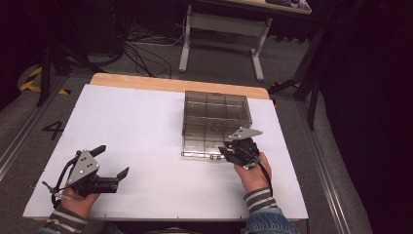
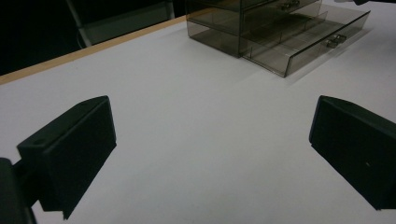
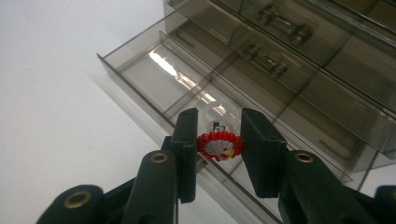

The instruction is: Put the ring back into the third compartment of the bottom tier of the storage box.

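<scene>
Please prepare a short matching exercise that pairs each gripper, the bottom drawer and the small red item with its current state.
1. left gripper
2. right gripper
3. bottom drawer
4. red ring

A. pulled out of the organizer
B. jaws wide apart over the bare table
C. held between two jaws
D. closed on a small item above the drawer

Pairs: 1-B, 2-D, 3-A, 4-C

Drawer unit [image 1: 216, 117]: far upper part cut by top edge in left gripper view; right side cut by edge in right gripper view.
Open drawer [image 3: 187, 88]: near front wall hidden behind right gripper [image 3: 218, 154] in right gripper view.
Red-rimmed trinket [image 3: 220, 144]: design on pale centre too small to read; whether both pads press on it unclear.
Left gripper [image 1: 113, 163]: jaw bases cut by bottom edge in own view.
Person's forearms: cut by bottom edge in high view.
Floor cables [image 1: 146, 53]: lost in dark.
</scene>
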